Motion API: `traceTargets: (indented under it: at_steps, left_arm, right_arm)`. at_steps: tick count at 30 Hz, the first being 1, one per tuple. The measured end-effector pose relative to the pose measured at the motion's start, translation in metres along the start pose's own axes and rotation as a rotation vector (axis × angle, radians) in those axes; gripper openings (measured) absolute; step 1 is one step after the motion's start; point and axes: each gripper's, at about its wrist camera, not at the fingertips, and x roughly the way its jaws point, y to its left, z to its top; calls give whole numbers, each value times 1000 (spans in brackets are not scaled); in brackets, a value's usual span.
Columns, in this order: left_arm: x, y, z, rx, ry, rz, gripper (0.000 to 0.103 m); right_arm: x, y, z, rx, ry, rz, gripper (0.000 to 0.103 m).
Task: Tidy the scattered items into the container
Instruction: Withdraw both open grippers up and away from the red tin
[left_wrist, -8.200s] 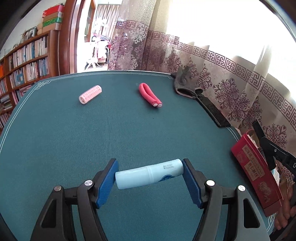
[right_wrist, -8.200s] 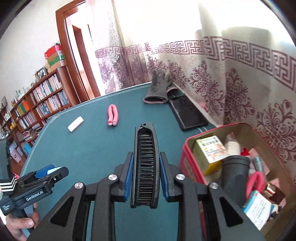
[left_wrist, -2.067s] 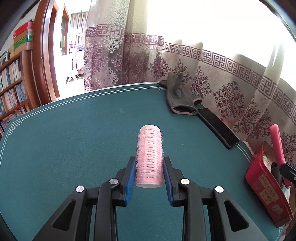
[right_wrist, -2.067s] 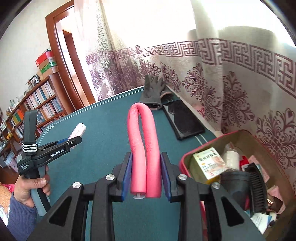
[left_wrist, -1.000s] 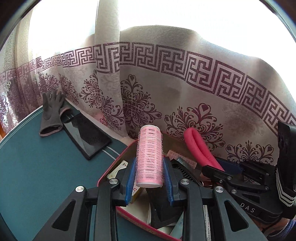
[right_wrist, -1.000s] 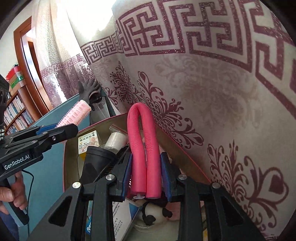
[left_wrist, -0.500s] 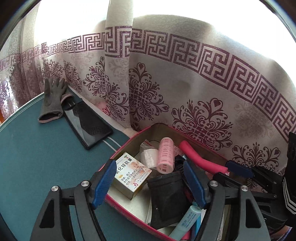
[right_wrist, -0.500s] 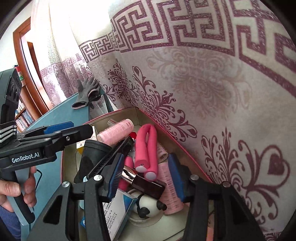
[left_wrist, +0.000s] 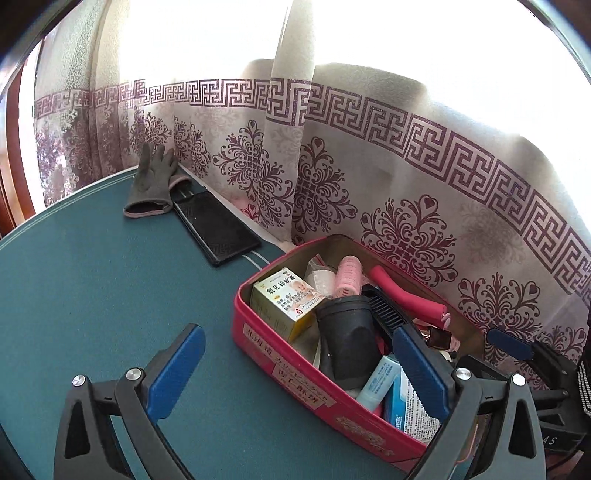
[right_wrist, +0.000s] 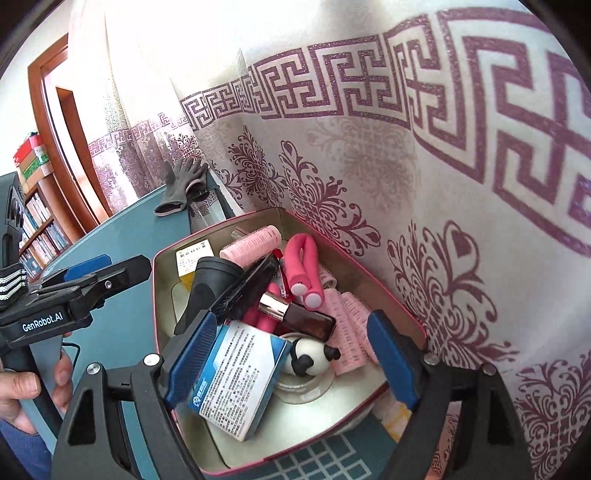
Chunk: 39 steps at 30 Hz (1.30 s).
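Both tools sit at the red tin (left_wrist: 295, 384), which stands at the table (left_wrist: 92, 295) edge against the patterned curtain (left_wrist: 406, 184). That far-edge spot keeps the green cloth free as work area.

Left tool (left_wrist: 295, 363): jaws opening, spread wide, nothing between the pads. Its right finger overlaps the tin's near wall in the picture; the left one hangs over bare cloth.

Right tool (right_wrist: 286, 356): jaws opening, pads clear of everything. It hangs over the tin's near end, above the blue-and-white box (right_wrist: 236, 380).

Task items are inside the tin: pink roller (left_wrist: 348, 277) lying near the far wall, folded pink foam curler (right_wrist: 304, 266) resting on top of the pile beside the black comb (right_wrist: 247, 286). Judgement: both were let go from above, so they lie loosely on the heap.

View differences:
- Left wrist view alone shows the open table with a grey glove (left_wrist: 153, 184) and a black flat case (left_wrist: 216, 230); no loose items visible there.
- Right wrist view alone shows the tin's floor, a brown bottle (right_wrist: 299, 317), a panda figure (right_wrist: 310, 356), and the hand (right_wrist: 22, 387) carrying the left tool.
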Motion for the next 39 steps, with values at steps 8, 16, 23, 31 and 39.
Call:
traceTargets:
  at_steps: [8, 16, 23, 31, 39]
  left_arm:
    - [-22, -19, -30, 62, -19, 103, 102]
    - [-45, -30, -48, 98, -35, 115, 102]
    - [-60, -30, -55, 78, -72, 116, 102]
    - [-72, -27, -55, 44, -103, 79, 102]
    - [-72, -43, -58, 89, -100, 123, 102]
  right_arm:
    - [-33, 12, -26, -26, -15, -44, 88]
    - [-54, 26, -40, -45, -65, -58, 101]
    - [-63, 36, -48, -68, -87, -64, 102]
    - [-71, 33, -54, -47, -100, -60, 102]
    - [-79, 28, -54, -35, -116, -58, 102]
